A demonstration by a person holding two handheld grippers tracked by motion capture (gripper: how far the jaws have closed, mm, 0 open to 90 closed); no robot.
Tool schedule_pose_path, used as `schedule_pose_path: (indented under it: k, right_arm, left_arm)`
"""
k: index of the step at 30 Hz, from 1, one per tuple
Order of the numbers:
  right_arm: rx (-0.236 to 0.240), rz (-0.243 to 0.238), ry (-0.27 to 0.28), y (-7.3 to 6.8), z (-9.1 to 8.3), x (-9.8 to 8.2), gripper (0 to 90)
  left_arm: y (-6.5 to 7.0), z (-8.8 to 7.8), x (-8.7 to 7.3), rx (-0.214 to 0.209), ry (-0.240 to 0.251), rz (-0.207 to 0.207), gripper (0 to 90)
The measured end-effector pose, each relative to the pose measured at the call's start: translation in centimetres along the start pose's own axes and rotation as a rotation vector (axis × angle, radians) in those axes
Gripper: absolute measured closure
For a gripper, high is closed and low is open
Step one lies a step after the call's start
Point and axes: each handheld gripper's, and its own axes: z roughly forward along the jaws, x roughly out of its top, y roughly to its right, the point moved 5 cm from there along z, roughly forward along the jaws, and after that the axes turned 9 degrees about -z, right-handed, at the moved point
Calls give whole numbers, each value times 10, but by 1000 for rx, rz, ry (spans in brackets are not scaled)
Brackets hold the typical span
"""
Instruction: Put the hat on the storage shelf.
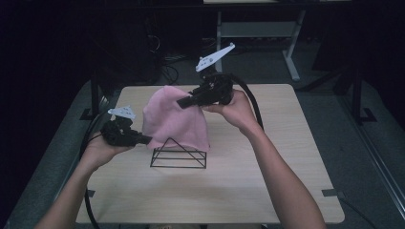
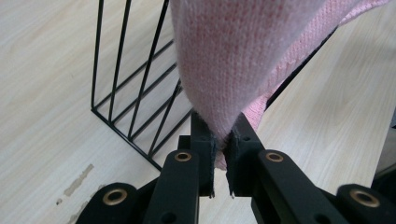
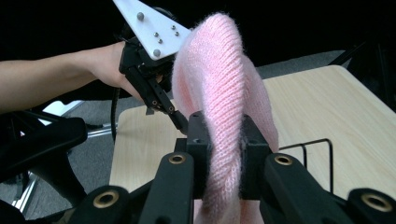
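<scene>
Both tongs are nearly closed, each pinching one pink knitted cloth (image 1: 174,119). The left tongs (image 2: 222,151) clamp a lower corner of the cloth between narrow jaws, with the fabric rising up and away from them. The right tongs (image 3: 223,140) grip a thick bunched fold that bulges above the jaws, and the left tongs show just beyond that fold. The cloth hangs stretched between the two tongs, draped over one black wire rack (image 1: 179,157) standing on the tabletop (image 1: 267,191) just below and between them. In all: two tongs, one cloth, one rack.
</scene>
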Motion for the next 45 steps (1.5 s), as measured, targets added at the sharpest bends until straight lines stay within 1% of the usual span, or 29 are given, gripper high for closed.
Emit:
schedule_pose_path:
  k: [2, 5, 7, 10, 12, 13, 14, 15, 16, 17, 18, 19, 21, 22, 24, 25, 26, 27, 28, 29, 30, 32, 33, 36, 39, 40, 42, 44, 45]
  right_arm:
    - [6, -2, -3, 0, 3, -3, 781]
    - [21, 4, -8, 0, 8, -8, 779]
    - [27, 0, -15, 1, 11, -11, 776]
    - [36, 10, -12, 0, 14, -15, 774]
    - [52, 16, -21, 0, 20, -21, 766]
    - [53, 20, -20, 0, 21, -23, 766]
    - [53, 20, -20, 0, 21, -23, 766]
    - [65, 21, -28, 0, 26, -28, 764]
    - [69, 30, -29, -1, 28, -30, 763]
    - [75, 27, -28, -1, 31, -32, 761]
    - [81, 32, -36, -2, 33, -34, 759]
    - [86, 29, -35, -3, 35, -36, 758]
    - [92, 37, -33, -3, 38, -39, 754]
    - [92, 37, -33, -3, 38, -39, 754]
    - [105, 44, -30, -4, 41, -46, 739]
    - [110, 48, -32, -4, 42, -48, 736]
    - [112, 55, -36, -5, 43, -50, 730]
    - [114, 50, -36, -6, 44, -52, 725]
    - [116, 54, -40, -6, 45, -53, 722]
    - [119, 50, -44, -7, 46, -55, 718]
    - [126, 48, -49, -8, 48, -57, 710]
    - [126, 50, -60, -10, 49, -60, 701]
    - [126, 50, -60, -10, 49, -60, 701]
    - [119, 47, -65, -10, 50, -64, 661]
    - [114, 53, -62, -13, 50, -65, 630]
    - [112, 53, -58, -13, 49, -65, 622]
    - [98, 45, -75, -13, 49, -66, 611]
    - [94, 32, -74, -15, 49, -66, 607]
    - [97, 31, -71, -15, 49, -66, 599]
  left_arm:
    - [-1, 2, -3, 5, -10, 1, 831]
    - [-2, 7, -7, 4, -12, -9, 831]
    - [-3, 10, -10, 5, -20, -3, 831]
    - [-3, 13, -13, 7, -21, -8, 830]
    - [-4, 16, -16, 9, -29, -7, 831]
    - [-4, 20, -20, 6, -38, -6, 830]
    - [-4, 20, -20, 6, -38, -6, 831]
    - [-5, 23, -24, 15, -54, -6, 831]
    - [-5, 23, -24, 15, -54, -6, 831]
    - [-7, 25, -27, 16, -63, -5, 831]
    - [-7, 27, -30, 17, -69, -8, 831]
    - [-8, 28, -31, 18, -66, -14, 832]
    - [-10, 30, -35, 18, -68, -22, 833]
    - [-10, 30, -35, 18, -68, -22, 833]
    - [-13, 32, -39, 22, -80, -27, 834]
    - [-14, 34, -40, 23, -78, -32, 833]
    - [-15, 35, -42, 26, -85, -28, 833]
    - [-15, 36, -43, 29, -83, -32, 833]
    - [-16, 37, -44, 35, -95, -30, 833]
    - [-17, 38, -44, 41, -98, -26, 833]
    - [-17, 40, -45, 39, -95, -31, 833]
    - [-18, 42, -47, 40, -111, -26, 833]
    - [-18, 42, -47, 40, -111, -26, 833]
    - [-18, 46, -48, 44, -118, -28, 834]
    - [-19, 48, -49, 48, -119, -35, 834]
    - [-19, 49, -49, 51, -123, -31, 834]
    - [-20, 51, -50, 59, -132, -29, 833]
    - [-20, 53, -51, 57, -128, -39, 833]
    - [-21, 53, -52, 60, -131, -36, 833]
